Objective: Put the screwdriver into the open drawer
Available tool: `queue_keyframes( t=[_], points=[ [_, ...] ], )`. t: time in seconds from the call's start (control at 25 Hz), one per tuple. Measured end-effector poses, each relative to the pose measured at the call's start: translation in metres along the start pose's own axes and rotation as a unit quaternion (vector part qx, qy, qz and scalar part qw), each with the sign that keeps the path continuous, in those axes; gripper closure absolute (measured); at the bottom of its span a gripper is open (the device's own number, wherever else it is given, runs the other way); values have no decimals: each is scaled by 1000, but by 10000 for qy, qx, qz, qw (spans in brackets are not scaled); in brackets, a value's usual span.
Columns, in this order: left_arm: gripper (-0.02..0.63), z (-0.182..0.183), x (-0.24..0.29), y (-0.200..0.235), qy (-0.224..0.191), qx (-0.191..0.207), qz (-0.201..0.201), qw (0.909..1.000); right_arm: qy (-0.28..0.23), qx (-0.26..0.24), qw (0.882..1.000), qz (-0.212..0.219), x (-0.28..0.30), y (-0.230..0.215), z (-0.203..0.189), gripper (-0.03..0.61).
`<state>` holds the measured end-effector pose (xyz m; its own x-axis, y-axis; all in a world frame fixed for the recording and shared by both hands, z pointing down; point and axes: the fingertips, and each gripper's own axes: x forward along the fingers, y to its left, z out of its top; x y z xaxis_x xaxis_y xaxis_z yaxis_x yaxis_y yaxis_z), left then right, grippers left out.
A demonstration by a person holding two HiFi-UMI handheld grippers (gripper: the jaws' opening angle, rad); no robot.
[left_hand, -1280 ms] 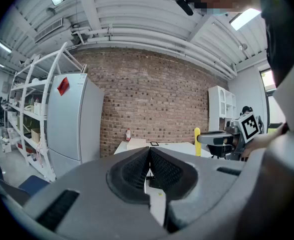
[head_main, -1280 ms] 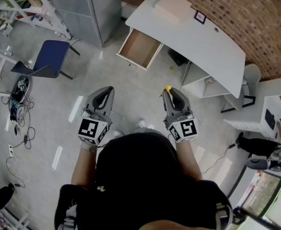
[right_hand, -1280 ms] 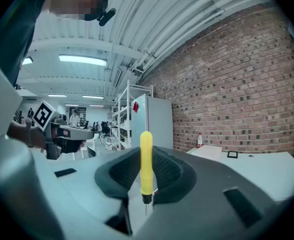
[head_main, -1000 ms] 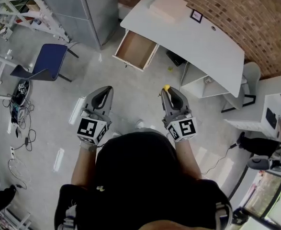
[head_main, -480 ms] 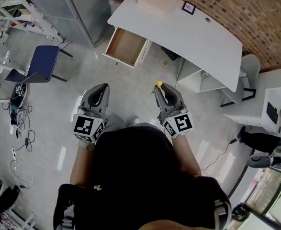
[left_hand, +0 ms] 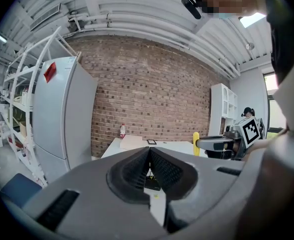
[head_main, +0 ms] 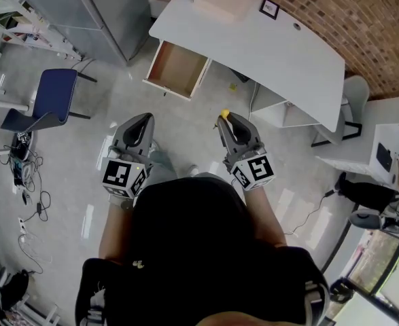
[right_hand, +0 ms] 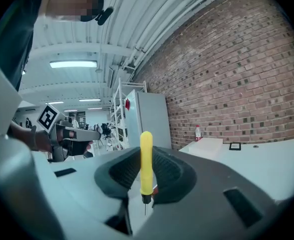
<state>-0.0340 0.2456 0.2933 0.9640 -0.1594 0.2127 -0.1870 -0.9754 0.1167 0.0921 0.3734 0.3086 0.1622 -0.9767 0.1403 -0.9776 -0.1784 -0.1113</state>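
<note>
right gripper (right_hand: 147, 176): pinches the screwdriver (right_hand: 145, 156) by its yellow handle | left gripper (left_hand: 149, 170): pressed together, empty | screwdriver: likely light, hard, a bit slippery; hold the handle

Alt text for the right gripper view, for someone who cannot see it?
The right gripper is shut on a yellow-handled screwdriver, held upright with its metal tip pointing down. Beyond it are a white desk against a brick wall and a grey cabinet; the left gripper shows at the left.
</note>
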Motion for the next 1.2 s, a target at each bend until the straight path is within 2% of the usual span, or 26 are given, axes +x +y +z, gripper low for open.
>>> queue_keyframes(
  t=[0.44,0.72,0.92,1.2],
  points=[
    [610,10,25,138,130,-98,-140,9998,213,38,9995,-210,129,18,6,502],
    [609,8,24,216,170,-226,-113,9995,470,-26,9988,-102,205,39,2,502],
    [609,-2,20,252,273,-357,38,9990,670,-102,9977,31,246,45,-3,502],
    [609,-17,29,277,437,-693,445,9956,1073,-90,9933,427,292,36,-25,502]
  ],
)
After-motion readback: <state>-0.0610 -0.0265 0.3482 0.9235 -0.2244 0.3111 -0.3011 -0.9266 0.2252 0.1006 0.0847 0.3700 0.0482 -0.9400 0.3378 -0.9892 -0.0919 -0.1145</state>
